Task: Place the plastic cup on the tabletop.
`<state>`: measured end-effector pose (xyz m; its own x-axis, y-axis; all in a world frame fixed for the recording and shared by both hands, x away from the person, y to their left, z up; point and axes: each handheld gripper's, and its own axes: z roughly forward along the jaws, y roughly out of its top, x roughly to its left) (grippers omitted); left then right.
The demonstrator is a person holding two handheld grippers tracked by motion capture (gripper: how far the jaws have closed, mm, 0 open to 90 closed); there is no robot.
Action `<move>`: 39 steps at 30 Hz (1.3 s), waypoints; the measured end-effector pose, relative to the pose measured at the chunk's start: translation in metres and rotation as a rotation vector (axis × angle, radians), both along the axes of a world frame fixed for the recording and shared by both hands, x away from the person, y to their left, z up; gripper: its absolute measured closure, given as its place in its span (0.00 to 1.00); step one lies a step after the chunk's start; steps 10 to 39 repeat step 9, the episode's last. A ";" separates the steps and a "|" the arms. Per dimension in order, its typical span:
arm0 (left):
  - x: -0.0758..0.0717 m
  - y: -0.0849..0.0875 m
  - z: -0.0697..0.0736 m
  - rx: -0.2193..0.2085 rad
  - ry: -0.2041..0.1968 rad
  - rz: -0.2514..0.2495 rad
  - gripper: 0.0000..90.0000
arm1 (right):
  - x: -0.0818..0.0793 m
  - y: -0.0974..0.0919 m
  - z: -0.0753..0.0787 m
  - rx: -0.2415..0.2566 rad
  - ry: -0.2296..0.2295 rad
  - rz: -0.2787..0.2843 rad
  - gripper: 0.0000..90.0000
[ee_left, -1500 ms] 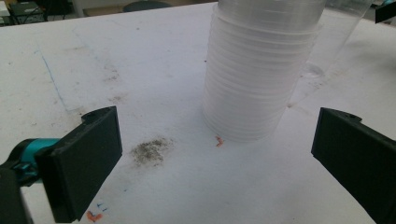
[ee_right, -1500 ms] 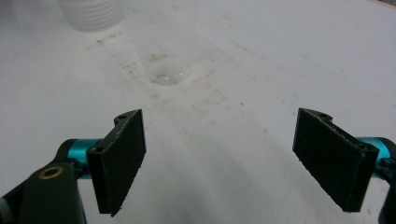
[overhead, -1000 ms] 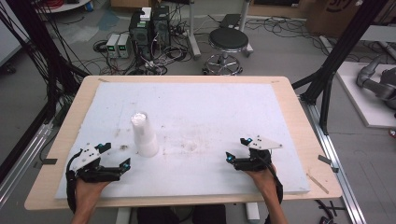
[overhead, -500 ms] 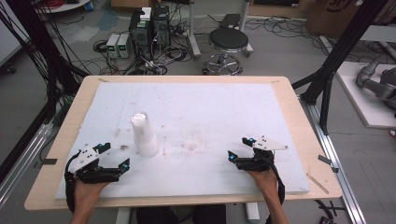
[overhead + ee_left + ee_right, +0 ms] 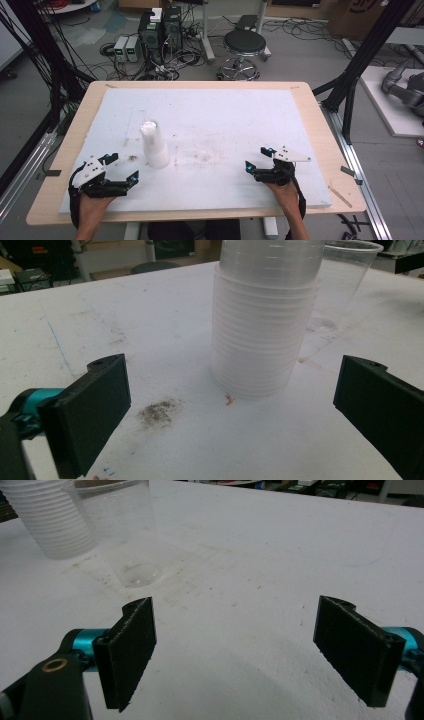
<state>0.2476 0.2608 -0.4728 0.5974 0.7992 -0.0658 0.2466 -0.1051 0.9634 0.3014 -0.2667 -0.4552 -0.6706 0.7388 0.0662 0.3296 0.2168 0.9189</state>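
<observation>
A tall stack of white plastic cups (image 5: 155, 145) stands upside down on the white board (image 5: 225, 115), left of centre. In the left gripper view the stack (image 5: 262, 330) rises just beyond my open left gripper (image 5: 234, 390), with a single clear cup (image 5: 345, 280) behind it. From the right gripper view that clear cup (image 5: 127, 540) stands upright beside the stack (image 5: 50, 520), well ahead of my right gripper (image 5: 237, 615), whose jaws are wide apart and empty. Seen from above, the left gripper (image 5: 122, 166) rests near the board's front left and the right gripper (image 5: 258, 158) near its front right.
The board lies on a wooden table (image 5: 320, 125) and carries dark smudges (image 5: 157, 412) near the stack. Beyond the table's far edge are a stool (image 5: 244, 45), electronics boxes (image 5: 160, 30) and floor cables. Black frame legs (image 5: 350, 85) stand at the right.
</observation>
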 end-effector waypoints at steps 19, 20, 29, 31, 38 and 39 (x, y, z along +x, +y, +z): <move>0.003 0.001 0.000 -0.020 0.029 0.004 0.02 | -0.004 0.003 0.000 -0.025 -0.020 -0.004 0.19; 0.003 0.001 0.000 -0.020 0.029 0.004 0.02 | -0.004 0.003 0.000 -0.025 -0.020 -0.004 0.19; 0.003 0.001 0.000 -0.020 0.029 0.004 0.02 | -0.004 0.003 0.000 -0.025 -0.020 -0.004 0.19; 0.003 0.001 0.000 -0.020 0.029 0.004 0.02 | -0.004 0.003 0.000 -0.025 -0.020 -0.004 0.19; 0.003 0.001 0.000 -0.020 0.029 0.004 0.02 | -0.004 0.003 0.000 -0.025 -0.020 -0.004 0.19; 0.003 0.001 0.000 -0.020 0.029 0.004 0.02 | -0.004 0.003 0.000 -0.025 -0.020 -0.004 0.19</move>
